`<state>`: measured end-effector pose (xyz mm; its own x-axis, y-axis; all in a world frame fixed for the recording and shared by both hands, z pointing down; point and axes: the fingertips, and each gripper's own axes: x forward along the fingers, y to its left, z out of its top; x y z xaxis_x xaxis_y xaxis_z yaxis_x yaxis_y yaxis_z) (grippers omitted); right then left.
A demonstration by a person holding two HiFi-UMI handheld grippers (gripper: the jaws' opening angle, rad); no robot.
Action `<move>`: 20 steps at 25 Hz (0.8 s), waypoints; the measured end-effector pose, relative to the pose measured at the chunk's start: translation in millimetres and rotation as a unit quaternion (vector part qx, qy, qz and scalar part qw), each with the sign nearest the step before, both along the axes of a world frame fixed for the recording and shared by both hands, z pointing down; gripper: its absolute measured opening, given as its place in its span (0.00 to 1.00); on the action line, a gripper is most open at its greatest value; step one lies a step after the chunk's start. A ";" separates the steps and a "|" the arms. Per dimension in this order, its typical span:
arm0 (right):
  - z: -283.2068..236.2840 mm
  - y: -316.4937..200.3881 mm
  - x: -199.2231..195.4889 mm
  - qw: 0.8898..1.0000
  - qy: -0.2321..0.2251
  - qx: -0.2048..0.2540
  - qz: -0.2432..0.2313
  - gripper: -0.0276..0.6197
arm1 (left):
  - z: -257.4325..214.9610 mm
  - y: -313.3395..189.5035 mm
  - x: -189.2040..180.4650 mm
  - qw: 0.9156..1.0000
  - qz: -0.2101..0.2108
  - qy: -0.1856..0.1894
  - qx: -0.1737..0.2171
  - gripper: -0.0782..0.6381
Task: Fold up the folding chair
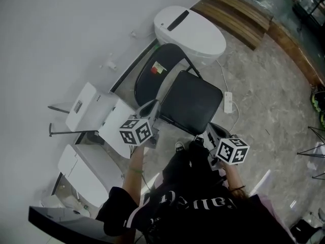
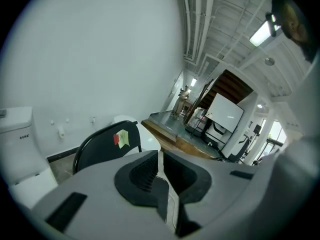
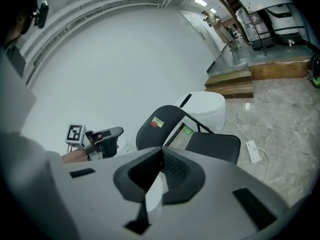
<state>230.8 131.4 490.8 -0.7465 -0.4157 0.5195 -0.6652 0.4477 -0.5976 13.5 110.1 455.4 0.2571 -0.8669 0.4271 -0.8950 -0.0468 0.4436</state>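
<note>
The black folding chair stands unfolded on the stone floor, its seat (image 1: 190, 103) level and its rounded backrest (image 1: 157, 72) carrying a red and a pale sticker. My left gripper (image 1: 150, 108) hovers shut at the seat's left front corner; whether it touches the chair is unclear. Shut as well, my right gripper (image 1: 211, 131) hangs by the seat's near right edge, empty. In the left gripper view the closed fingertips (image 2: 161, 160) aim past the backrest (image 2: 102, 145). The right gripper view shows the backrest (image 3: 160, 125), the seat (image 3: 212, 146) and the left gripper (image 3: 102, 138) beyond its closed tips (image 3: 161, 159).
A white oval appliance (image 1: 190, 32) stands right behind the chair against the wall. White box-shaped units (image 1: 94, 111) crowd the left side. A white power strip (image 1: 228, 101) with its cable lies right of the seat. Wooden steps (image 1: 238, 11) rise at the back; a wire stand (image 1: 311, 146) sits far right.
</note>
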 end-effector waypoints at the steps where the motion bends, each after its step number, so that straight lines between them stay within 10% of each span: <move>1: 0.9 -6.9 0.2 1.000 0.000 0.000 -0.006 0.06 | 0.8 -7.6 -5.2 1.000 -0.004 -0.007 -0.002 0.14; 11: 29.9 -56.6 -2.4 0.999 0.012 -0.014 -0.035 0.06 | 20.8 -73.2 -80.1 0.993 -0.016 -0.108 -0.041 0.29; 20: 62.1 -65.6 -20.7 0.999 0.014 -0.027 0.026 0.06 | 83.5 -119.1 -140.8 0.969 0.087 -0.185 -0.138 0.38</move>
